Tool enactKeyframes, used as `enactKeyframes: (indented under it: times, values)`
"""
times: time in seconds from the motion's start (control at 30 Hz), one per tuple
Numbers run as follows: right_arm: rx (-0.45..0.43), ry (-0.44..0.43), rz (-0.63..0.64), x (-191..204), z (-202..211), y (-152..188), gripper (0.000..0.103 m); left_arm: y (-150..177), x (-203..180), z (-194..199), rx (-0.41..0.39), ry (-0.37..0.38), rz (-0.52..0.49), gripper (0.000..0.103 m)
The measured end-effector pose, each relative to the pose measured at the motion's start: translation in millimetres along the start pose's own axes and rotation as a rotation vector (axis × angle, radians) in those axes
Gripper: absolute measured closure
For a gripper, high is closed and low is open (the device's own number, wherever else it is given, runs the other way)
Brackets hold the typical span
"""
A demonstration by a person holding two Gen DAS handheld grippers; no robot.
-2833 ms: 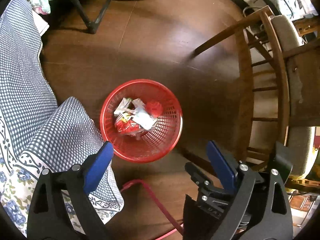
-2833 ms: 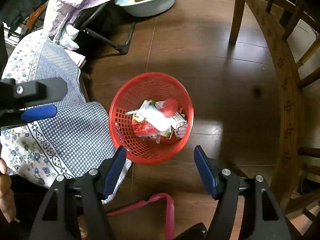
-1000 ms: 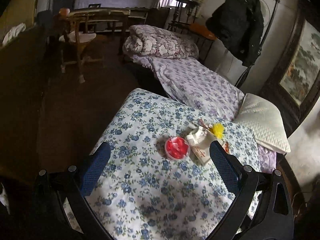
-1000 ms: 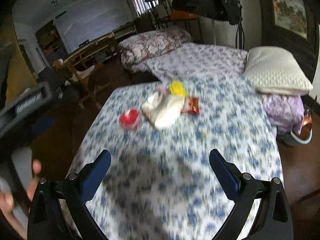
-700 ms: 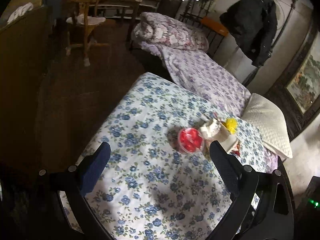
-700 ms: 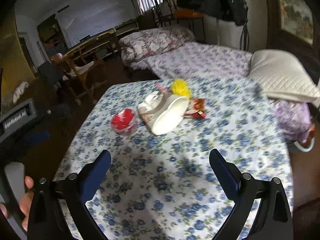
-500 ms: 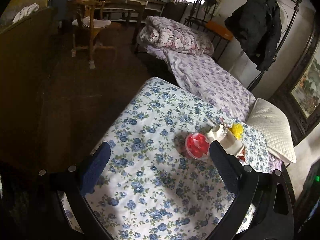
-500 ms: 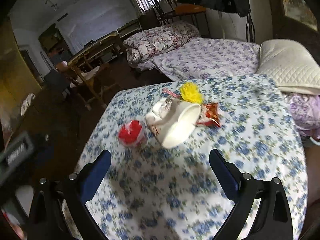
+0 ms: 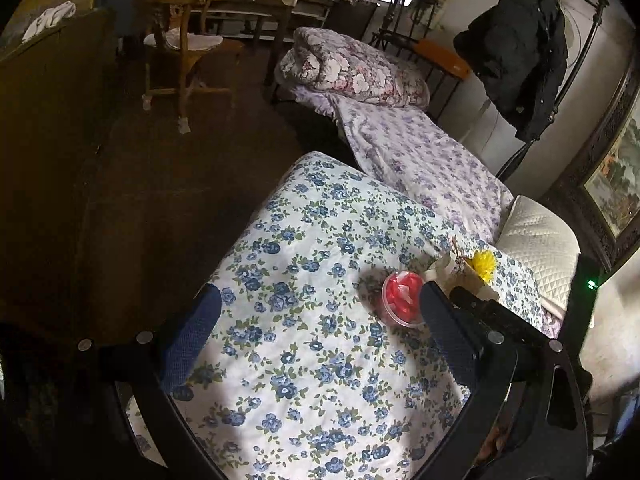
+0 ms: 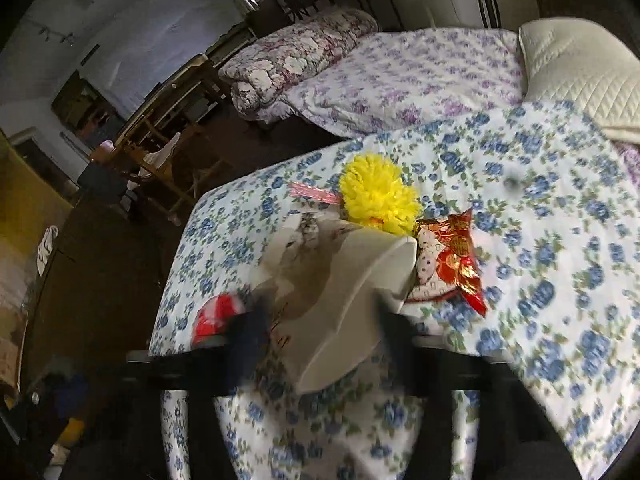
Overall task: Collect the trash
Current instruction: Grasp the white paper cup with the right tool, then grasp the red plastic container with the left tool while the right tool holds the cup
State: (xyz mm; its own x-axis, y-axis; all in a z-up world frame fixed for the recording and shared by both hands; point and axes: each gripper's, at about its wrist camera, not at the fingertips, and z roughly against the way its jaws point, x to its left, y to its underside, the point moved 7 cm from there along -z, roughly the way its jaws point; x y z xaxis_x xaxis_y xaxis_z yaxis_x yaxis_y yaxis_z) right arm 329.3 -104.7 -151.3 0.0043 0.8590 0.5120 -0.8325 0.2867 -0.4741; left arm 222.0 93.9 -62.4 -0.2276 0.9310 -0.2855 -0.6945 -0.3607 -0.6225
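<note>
The right gripper (image 10: 320, 320), jaws half-closed around the white carton (image 10: 340, 292) at twelve o'clock but blurred, may crush or knock it into the red cup (image 10: 216, 316); left gripper (image 9: 316, 332) hangs wide, empty.

- left gripper (image 9: 320, 332): black angular frame carrying two fingers padded in textured dark blue (image 9: 190, 338), with round silver screw heads along both arms
- right gripper (image 10: 320, 334): black frame as well, pads a dark blue (motion blur smears the detail), its body seen at the left wrist view's right edge
</note>
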Motion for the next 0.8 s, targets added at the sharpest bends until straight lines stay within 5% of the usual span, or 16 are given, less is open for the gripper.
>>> enactKeyframes:
  times: [0.13, 0.43, 0.6, 0.8]
  values:
    - [-0.011, -0.011, 0.039, 10, 12, 7, 0.099, 3, -7, -13, 0.021, 0.004, -0.035, 0.008]
    - [-0.082, 0.039, 0.106, 14, 129, 80, 0.099, 17, -36, -56, 0.105, 0.034, -0.156, 0.008]
    - [-0.067, 0.001, 0.125, 12, 134, 100, 0.099, 34, -70, -82, 0.168, 0.068, -0.275, 0.008]
    - [-0.036, -0.013, 0.129, 13, 122, 103, 0.099, 40, -80, -109, 0.185, 0.030, -0.300, 0.008]
